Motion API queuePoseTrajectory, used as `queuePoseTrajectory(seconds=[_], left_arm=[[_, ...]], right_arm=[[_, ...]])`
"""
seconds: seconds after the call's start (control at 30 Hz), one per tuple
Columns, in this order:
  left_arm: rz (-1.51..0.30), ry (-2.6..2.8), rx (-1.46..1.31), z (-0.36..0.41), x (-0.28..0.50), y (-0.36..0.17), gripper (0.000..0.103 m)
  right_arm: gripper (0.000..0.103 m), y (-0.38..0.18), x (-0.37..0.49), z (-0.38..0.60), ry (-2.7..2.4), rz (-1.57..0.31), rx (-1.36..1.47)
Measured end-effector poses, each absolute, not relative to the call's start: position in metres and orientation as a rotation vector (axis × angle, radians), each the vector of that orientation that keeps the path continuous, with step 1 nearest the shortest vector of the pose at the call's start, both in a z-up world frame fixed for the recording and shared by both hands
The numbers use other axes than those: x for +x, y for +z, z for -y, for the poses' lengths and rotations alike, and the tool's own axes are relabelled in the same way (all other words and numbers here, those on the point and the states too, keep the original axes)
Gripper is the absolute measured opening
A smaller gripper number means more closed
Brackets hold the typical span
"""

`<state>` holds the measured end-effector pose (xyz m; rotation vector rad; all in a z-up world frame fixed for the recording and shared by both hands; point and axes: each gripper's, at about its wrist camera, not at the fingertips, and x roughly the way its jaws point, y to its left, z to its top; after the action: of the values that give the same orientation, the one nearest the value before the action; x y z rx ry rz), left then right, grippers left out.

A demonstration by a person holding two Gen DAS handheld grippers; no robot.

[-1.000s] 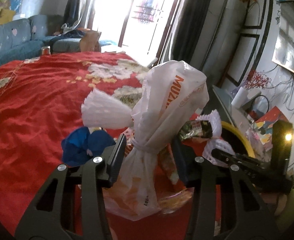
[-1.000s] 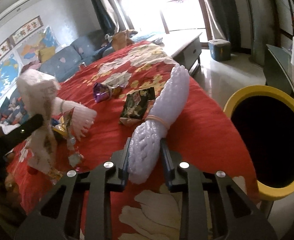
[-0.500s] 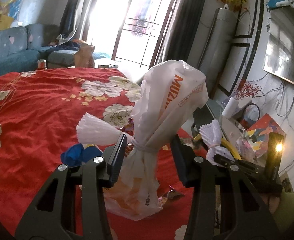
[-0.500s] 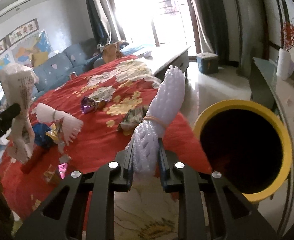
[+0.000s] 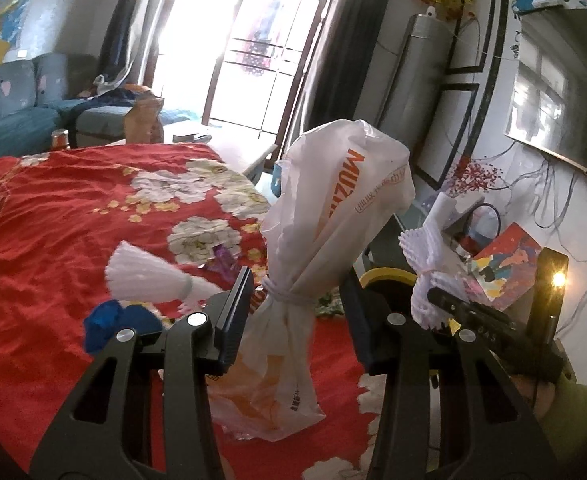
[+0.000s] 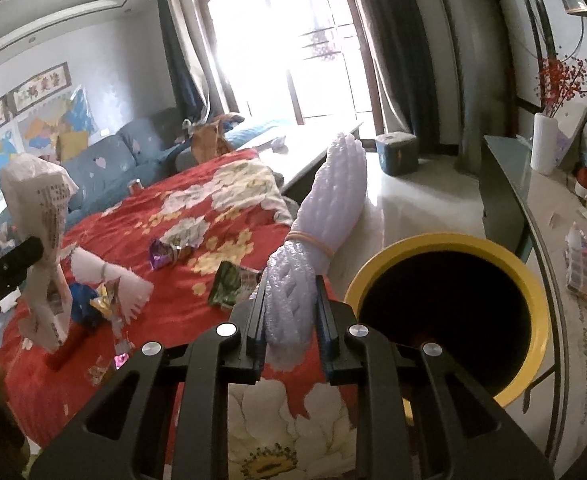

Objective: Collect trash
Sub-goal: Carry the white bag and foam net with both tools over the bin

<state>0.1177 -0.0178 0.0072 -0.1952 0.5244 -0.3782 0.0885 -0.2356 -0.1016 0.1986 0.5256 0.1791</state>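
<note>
- A white foam net (image 6: 317,236), ribbed and bound at the waist by a rubber band, is clamped upright in the right gripper (image 6: 289,320), beside the yellow-rimmed bin (image 6: 449,240).
- A white bag (image 5: 325,216), tied with string and printed in orange, is seen between the fingers of the left gripper (image 5: 295,312); whether it is gripped cannot be told.
- Wrappers (image 6: 233,284) are scattered on the red cloth (image 5: 53,220).

Sunlit glazed doors (image 6: 293,48), dark curtains (image 6: 397,56), blue sofa (image 6: 109,164), red floral cloth (image 5: 73,232), pale tiled floor (image 6: 421,200)
</note>
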Motion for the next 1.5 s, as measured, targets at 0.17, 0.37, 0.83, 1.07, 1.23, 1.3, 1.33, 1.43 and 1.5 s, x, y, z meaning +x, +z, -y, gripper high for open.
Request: queuePoseTrajectory(seconds=[0.17,0.37,0.83,1.07,1.23,1.3,1.33,1.43,1.5], left_arm=[[-0.537,-0.412,-0.183,0.037,0.124,0.01,0.037],[-0.548,-0.449,-0.164,0.06,0.129,0.011,0.037],[-0.555,-0.524,-0.101,0.117,0.139,0.013,0.037],[-0.568,-0.563,-0.08,0.146,0.146,0.009,0.037],[-0.578,-0.599,-0.053,0.168,0.151,0.005,0.037],[-0.589,-0.613,-0.048,0.176,0.153,0.003,0.037],[-0.594,-0.618,-0.047,0.179,0.155,0.001,0.037],[-0.615,-0.632,-0.042,0.191,0.161,-0.004,0.037],[-0.626,-0.641,-0.041,0.199,0.165,-0.007,0.037]], right_arm=[[0.02,-0.094,0.085,0.249,0.159,-0.495,0.205],[0.02,-0.091,0.085,0.265,0.131,-0.482,0.22],[0.02,-0.094,0.087,0.3,0.063,-0.478,0.264],[0.02,-0.097,0.088,0.319,0.014,-0.476,0.274],[0.02,-0.103,0.09,0.332,-0.013,-0.486,0.284],[0.02,-0.105,0.091,0.337,-0.019,-0.493,0.289],[0.02,-0.107,0.091,0.339,-0.022,-0.497,0.29],[0.02,-0.113,0.093,0.346,-0.031,-0.512,0.295],[0.02,-0.116,0.095,0.351,-0.036,-0.521,0.302]])
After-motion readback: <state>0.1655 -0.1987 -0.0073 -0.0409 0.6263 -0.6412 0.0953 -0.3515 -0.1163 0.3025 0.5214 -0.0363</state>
